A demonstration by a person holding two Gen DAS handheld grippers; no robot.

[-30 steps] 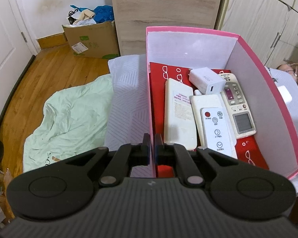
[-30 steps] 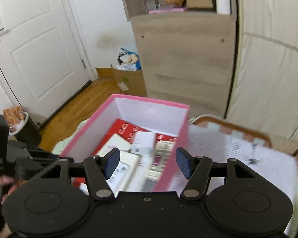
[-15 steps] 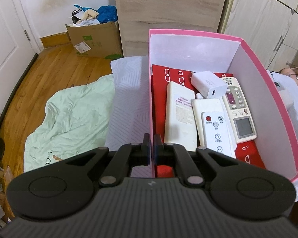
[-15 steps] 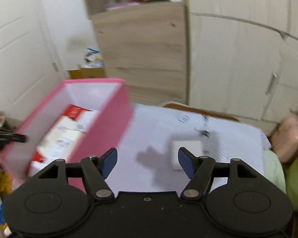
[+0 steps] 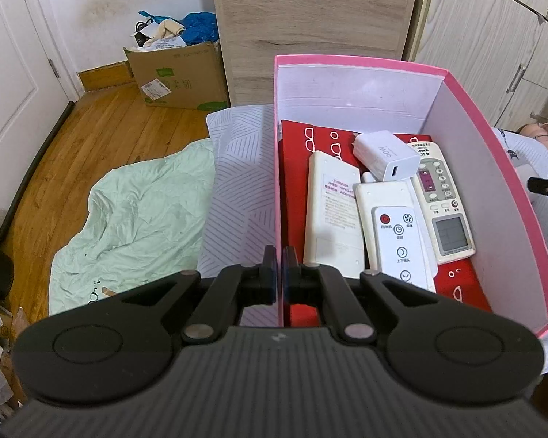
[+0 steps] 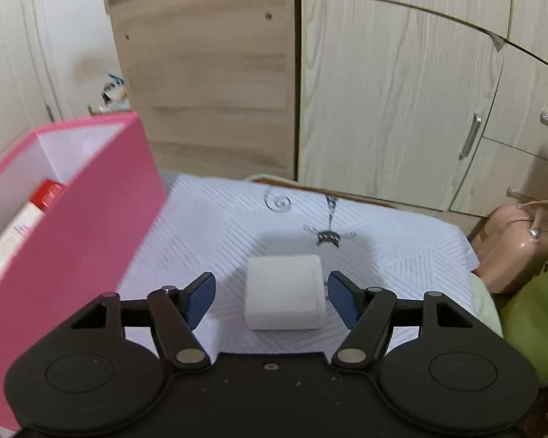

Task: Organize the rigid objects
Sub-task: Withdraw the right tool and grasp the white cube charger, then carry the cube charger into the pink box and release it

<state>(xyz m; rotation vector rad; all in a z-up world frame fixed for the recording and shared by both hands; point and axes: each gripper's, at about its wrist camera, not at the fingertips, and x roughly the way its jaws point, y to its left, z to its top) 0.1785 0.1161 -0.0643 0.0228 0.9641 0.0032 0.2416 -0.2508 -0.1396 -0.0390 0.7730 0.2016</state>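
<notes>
Holding three remotes [image 5: 402, 241], one charger [image 5: 385, 155], pink box [image 5: 350, 62]

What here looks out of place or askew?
One white charger block lies alone on the white cloth outside the pink box, between the open right claw. Inside, another charger rests tilted across the remotes.

Background only. Cardboard box [image 5: 179, 73] sitting on wood floor [image 5: 102, 138] at 11 o'clock, overflowing with blue bags. Mint-green sheet [image 5: 135, 215] lying crumpled at 9 o'clock. Pink bag [image 6: 518, 244] leaning at 3 o'clock below wardrobe doors [image 6: 402, 102]. White door [image 5: 7, 73] standing at 10 o'clock.
</notes>
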